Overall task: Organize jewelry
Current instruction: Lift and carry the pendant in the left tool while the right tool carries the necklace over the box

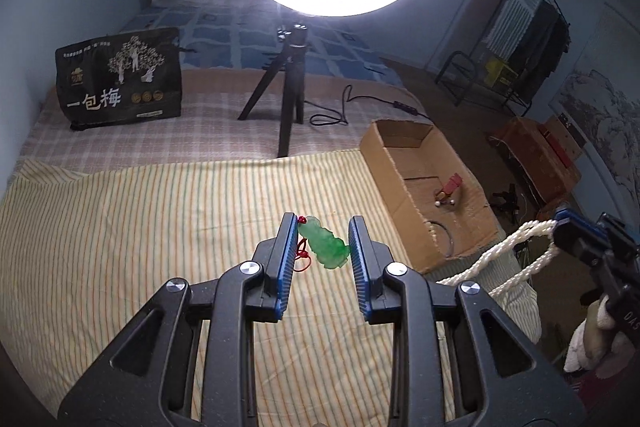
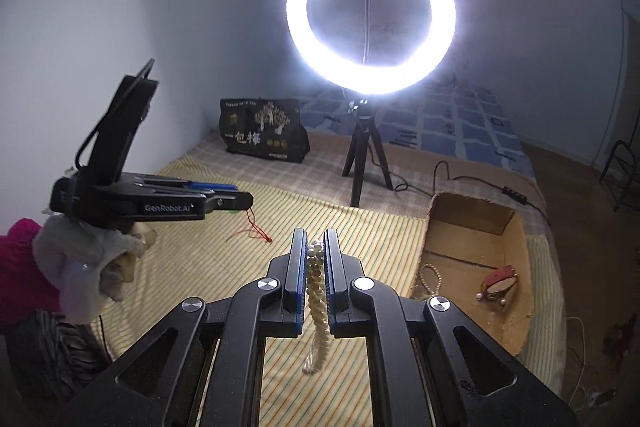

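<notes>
In the left wrist view my left gripper (image 1: 323,223) is shut on a green jade pendant (image 1: 326,245) that sits slantwise between the pads, its red cord (image 1: 303,257) dangling. It hangs above the striped cloth (image 1: 160,227). In the right wrist view my right gripper (image 2: 315,239) is shut on a twisted pearl necklace (image 2: 316,291) that hangs below the fingers. The left gripper (image 2: 236,202) shows there at the left, with the red cord (image 2: 256,227) trailing. The right gripper (image 1: 568,231) with the necklace (image 1: 516,247) shows at the right of the left wrist view.
An open cardboard box (image 1: 394,155) (image 2: 472,223) lies right of the cloth, holding a red piece with pearls (image 2: 500,281), a pearl strand (image 2: 430,279) and a thin hoop (image 1: 444,239). Behind stand a ring light on a tripod (image 2: 366,163), its cable and a black bag (image 1: 120,79).
</notes>
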A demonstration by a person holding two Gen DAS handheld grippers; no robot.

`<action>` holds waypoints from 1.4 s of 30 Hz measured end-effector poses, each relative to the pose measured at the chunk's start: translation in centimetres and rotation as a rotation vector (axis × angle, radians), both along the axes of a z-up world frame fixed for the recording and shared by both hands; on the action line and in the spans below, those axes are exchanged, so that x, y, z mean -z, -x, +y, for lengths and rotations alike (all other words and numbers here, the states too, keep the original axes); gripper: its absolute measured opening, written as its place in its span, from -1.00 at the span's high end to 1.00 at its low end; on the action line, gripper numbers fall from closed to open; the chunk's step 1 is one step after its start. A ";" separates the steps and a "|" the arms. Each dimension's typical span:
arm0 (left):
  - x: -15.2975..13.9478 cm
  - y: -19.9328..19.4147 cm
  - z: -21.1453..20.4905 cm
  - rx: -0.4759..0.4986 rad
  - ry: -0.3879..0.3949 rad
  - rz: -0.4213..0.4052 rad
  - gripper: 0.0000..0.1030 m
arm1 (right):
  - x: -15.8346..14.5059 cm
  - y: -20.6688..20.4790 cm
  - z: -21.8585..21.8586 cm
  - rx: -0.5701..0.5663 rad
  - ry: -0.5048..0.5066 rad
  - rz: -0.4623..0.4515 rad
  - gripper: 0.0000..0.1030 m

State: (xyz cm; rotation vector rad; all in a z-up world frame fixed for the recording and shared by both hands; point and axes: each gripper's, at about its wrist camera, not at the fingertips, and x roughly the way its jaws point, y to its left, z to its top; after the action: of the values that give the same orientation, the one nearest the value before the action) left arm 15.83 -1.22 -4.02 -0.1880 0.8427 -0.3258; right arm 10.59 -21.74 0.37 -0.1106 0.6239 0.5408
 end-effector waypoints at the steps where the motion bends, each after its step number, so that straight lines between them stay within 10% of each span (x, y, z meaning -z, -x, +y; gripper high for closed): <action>1: -0.3 0.1 -0.5 0.009 0.000 -0.005 0.51 | -0.5 0.3 -0.4 0.006 -0.003 -0.008 0.88; 16: -3.7 -1.8 -8.1 0.131 0.025 -0.064 0.51 | -5.0 0.2 -7.4 0.134 0.049 -0.079 0.88; 42: 1.2 -9.4 -19.1 0.211 -0.008 -0.036 0.51 | 1.9 -7.8 -15.2 0.260 0.044 0.031 0.88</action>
State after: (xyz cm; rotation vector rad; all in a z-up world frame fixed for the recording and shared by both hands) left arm 25.27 -20.35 -5.24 -0.0850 0.8298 -0.5222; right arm 18.40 -36.96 -1.51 -0.0615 0.6689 0.2777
